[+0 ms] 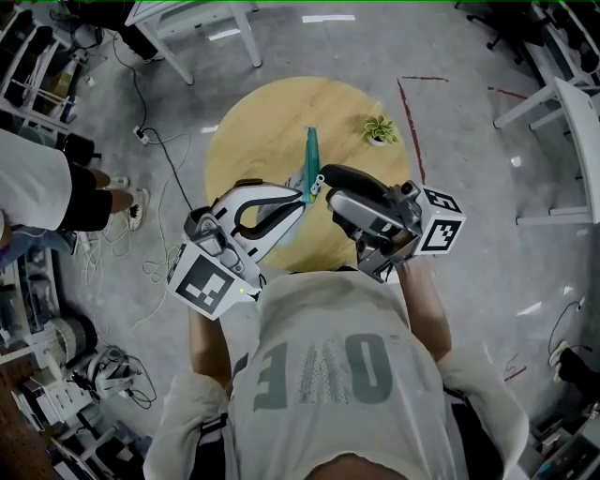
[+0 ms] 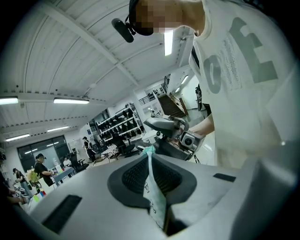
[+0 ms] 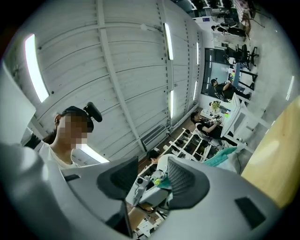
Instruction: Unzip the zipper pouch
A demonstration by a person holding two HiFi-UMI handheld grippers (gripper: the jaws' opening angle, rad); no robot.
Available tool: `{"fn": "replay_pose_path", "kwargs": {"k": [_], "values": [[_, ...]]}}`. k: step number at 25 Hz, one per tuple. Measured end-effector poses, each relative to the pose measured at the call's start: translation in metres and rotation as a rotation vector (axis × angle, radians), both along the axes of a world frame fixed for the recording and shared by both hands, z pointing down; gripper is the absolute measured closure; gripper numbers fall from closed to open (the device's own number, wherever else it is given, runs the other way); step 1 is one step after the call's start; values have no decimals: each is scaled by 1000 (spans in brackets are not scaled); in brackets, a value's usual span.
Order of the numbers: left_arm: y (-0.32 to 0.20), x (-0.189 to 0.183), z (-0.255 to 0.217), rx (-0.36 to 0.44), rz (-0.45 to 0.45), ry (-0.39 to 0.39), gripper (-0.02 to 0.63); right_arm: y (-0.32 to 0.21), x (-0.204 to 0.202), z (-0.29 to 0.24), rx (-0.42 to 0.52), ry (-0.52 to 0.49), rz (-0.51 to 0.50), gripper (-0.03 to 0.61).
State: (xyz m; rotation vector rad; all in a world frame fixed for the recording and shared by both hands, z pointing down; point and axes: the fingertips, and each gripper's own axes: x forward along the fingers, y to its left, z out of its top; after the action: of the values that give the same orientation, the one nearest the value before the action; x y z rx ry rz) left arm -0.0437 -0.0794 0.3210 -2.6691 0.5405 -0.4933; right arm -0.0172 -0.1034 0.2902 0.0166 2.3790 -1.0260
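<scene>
Head view: teal zipper pouch (image 1: 310, 161), thin and soft, held edge-up over a round wooden table (image 1: 253, 122). A small potted plant (image 1: 379, 129) is set near the far right rim, bare tabletop beyond.
Left gripper view: left gripper (image 2: 151, 164) is clamped on the pouch's translucent fabric.
Right gripper view: right gripper (image 3: 151, 176) is held unclenched, with the pouch's teal end seen in the gap.

This is a big work hall, like a lab or a workshop. The floor (image 1: 469, 187) is smooth, grey and shiny, and wires (image 1: 155, 141) lie loose on it. White tables (image 1: 192, 19) stand around a round wooden table (image 1: 253, 122). Tall black shelves (image 2: 117, 124) are full of gear. Long lights (image 2: 70, 100) run along a white ribbed ceiling (image 3: 117, 61). People (image 3: 220, 89) sit at desks near office chairs (image 3: 247, 52).
</scene>
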Motion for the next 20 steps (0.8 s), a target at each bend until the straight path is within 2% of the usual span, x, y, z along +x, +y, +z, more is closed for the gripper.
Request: {"fn": "replay_pose_path", "kwargs": {"k": [5,13,20], "values": [[-2,-3,2,0,-13,-4,573,3,-8,3,9,36,-3,410],[-1,1,5,-2,2,-7,574,-9,-7,14,-22,97,73,534],[-2,1,5,-22,14,4,574,-13,-6,16,-12,128,105,546]]}}
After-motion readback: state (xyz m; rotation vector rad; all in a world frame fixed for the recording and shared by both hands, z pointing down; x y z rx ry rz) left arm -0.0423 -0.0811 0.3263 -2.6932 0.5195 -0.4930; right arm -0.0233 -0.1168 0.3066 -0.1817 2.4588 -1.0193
